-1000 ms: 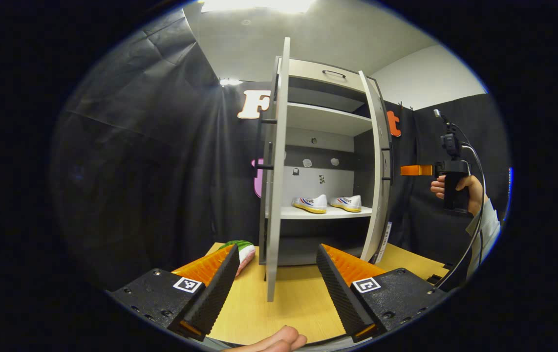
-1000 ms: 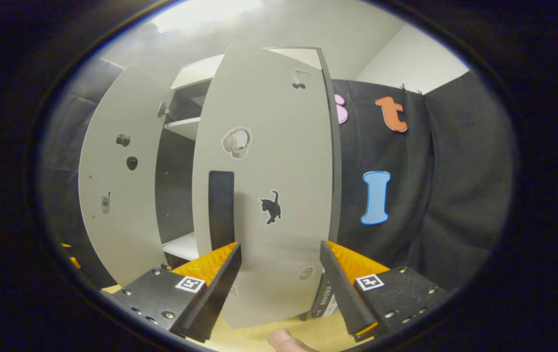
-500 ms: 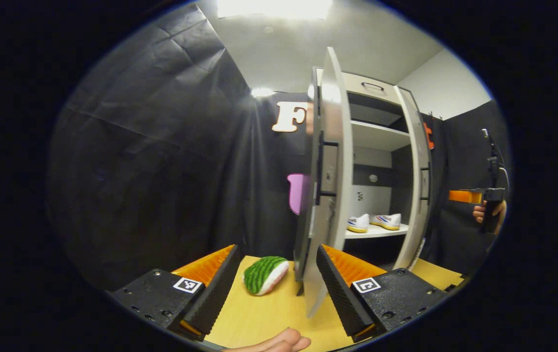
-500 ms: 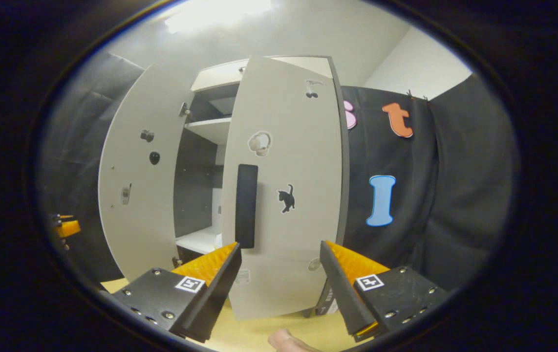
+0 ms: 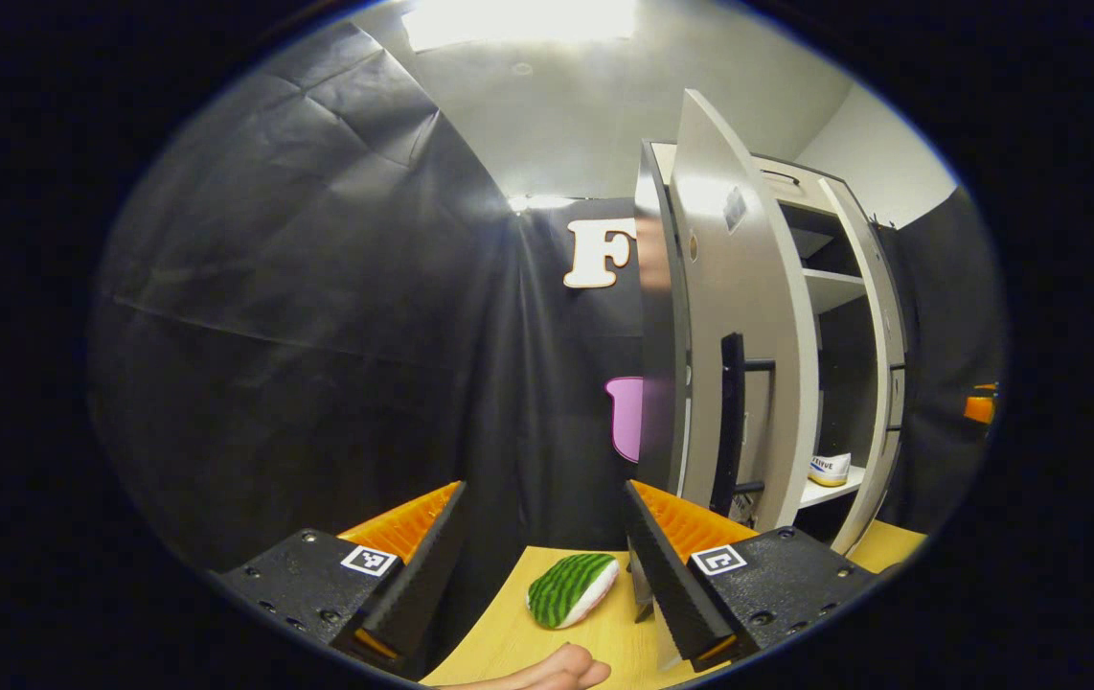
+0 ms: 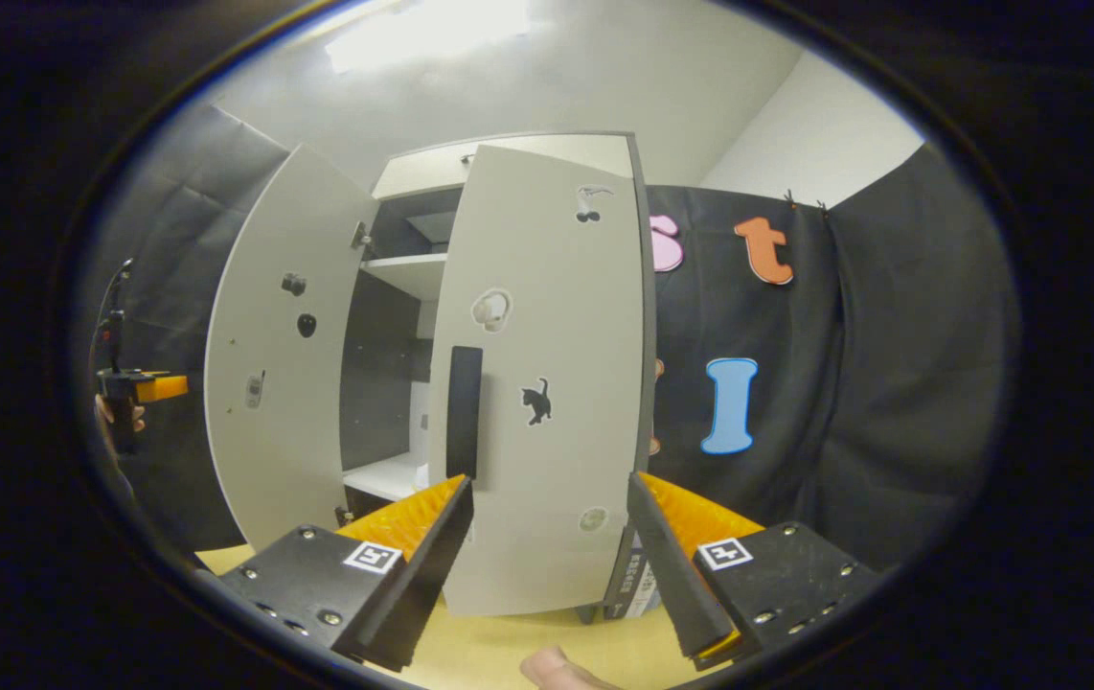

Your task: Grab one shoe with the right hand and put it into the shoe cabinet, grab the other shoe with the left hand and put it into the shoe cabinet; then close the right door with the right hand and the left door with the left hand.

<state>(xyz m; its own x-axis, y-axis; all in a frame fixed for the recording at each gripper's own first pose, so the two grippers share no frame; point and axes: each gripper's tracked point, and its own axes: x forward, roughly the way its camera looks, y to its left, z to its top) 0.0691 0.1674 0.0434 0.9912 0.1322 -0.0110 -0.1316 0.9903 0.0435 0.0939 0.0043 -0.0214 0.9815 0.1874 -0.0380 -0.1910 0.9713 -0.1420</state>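
Right hand-held gripper (image 6: 547,537), fingers wide and empty, faces the half-open pale grey right cabinet door (image 6: 547,383) at frame centre, its upright black bar handle (image 6: 464,410) just left of centre.

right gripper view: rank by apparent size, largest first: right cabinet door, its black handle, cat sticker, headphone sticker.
1. right cabinet door, by far the largest.
2. black handle, a tall narrow bar.
3. and 4. cat sticker and headphone sticker look about alike; I would not rank them.
All sit on the same door, so nearness hardly skews this.
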